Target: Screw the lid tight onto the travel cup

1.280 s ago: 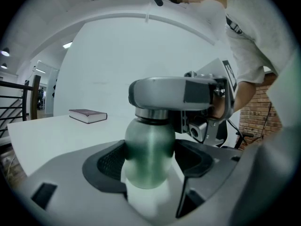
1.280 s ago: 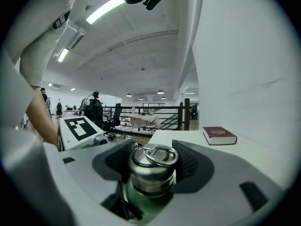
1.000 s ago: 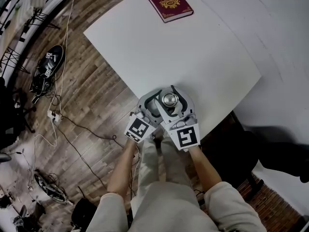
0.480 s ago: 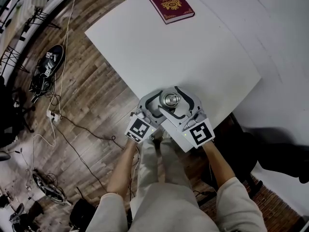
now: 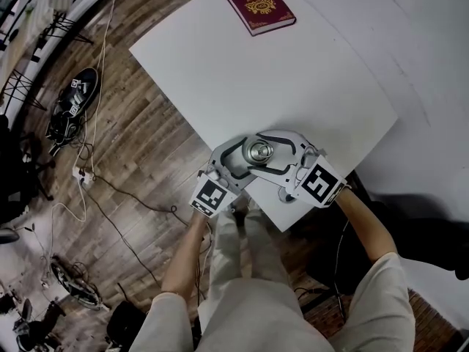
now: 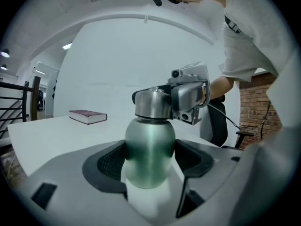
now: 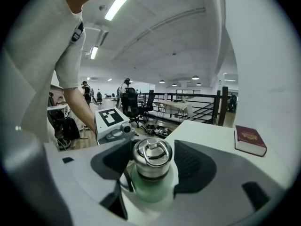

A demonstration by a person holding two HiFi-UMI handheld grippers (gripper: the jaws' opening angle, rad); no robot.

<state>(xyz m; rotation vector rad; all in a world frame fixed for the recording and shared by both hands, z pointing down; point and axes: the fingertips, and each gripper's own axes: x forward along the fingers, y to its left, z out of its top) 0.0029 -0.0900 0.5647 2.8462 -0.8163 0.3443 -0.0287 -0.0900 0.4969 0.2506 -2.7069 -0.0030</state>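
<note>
Cup [image 5: 259, 151] stands just inside the table's [image 5: 293, 72] near-left edge, close to the near corner. Floor [image 5: 132, 160] drops off right behind the left gripper [image 6: 149, 154], whose marker cube hangs past the edge over the wood. The right gripper's [image 7: 151, 161] cube sits about at the other near edge.

Room: the whole tabletop beyond the cup is open white surface. The only other item is the book [image 5: 256, 4], well apart at the far edge, lying flat. No room toward the person, since the edges close in on both sides of the corner. Cables [image 5: 95, 182] on the floor, well apart from the table.

Orientation: cup upright, long axis vertical, base on the table, lid [image 7: 151, 157] up. The head view looks almost straight down onto the lid top. The lid's ring lies flat on top. The green body bulges below the steel lid, with a narrower neck at the join.

Left gripper: comes in low from the near-left edge, jaws level, pinching the cup's green body, with pads touching it on both sides.

Right gripper: comes in higher from the person's right, across the left one's line. Its jaws bracket the lid and are closing on it. The lid is between the pads, with a thin gap showing on one side, so no firm clamp yet.
</note>
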